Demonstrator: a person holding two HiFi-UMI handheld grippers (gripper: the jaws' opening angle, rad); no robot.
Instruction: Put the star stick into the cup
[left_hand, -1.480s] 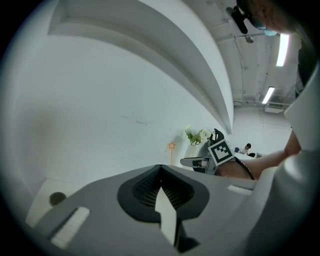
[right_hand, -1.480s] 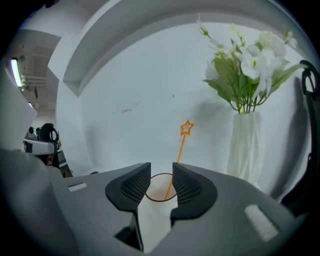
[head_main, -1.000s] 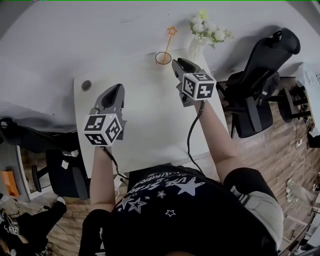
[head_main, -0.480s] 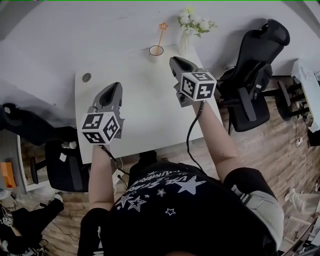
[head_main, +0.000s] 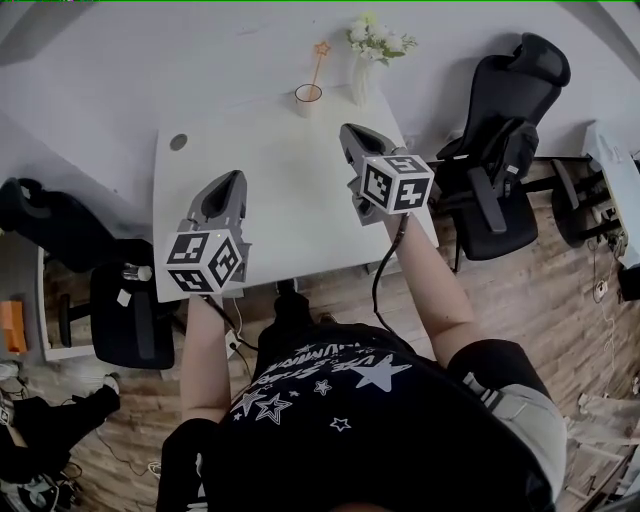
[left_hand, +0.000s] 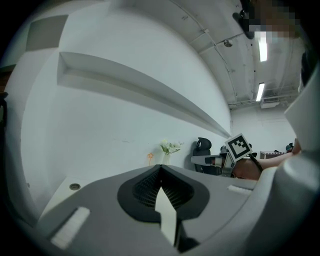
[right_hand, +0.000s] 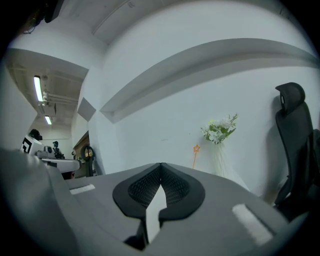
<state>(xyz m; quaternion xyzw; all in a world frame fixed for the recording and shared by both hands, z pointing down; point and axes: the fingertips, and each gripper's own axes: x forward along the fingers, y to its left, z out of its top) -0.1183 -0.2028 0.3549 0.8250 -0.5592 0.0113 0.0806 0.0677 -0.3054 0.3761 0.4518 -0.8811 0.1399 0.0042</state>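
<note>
The orange star stick stands in the cup at the far edge of the white table, leaning toward the wall. My right gripper hovers over the table's right side, well short of the cup, jaws shut and empty. My left gripper hangs over the table's left part, also shut with nothing in it. The left gripper view shows its closed jaws and the star stick far off. The right gripper view shows its closed jaws and the star stick.
A vase of white flowers stands just right of the cup. A round cable hole sits at the table's far left. A black office chair is to the right, another dark chair to the left.
My right gripper has drawn back from beside the cup toward me. The star stick stays in the cup. The left gripper has barely moved.
</note>
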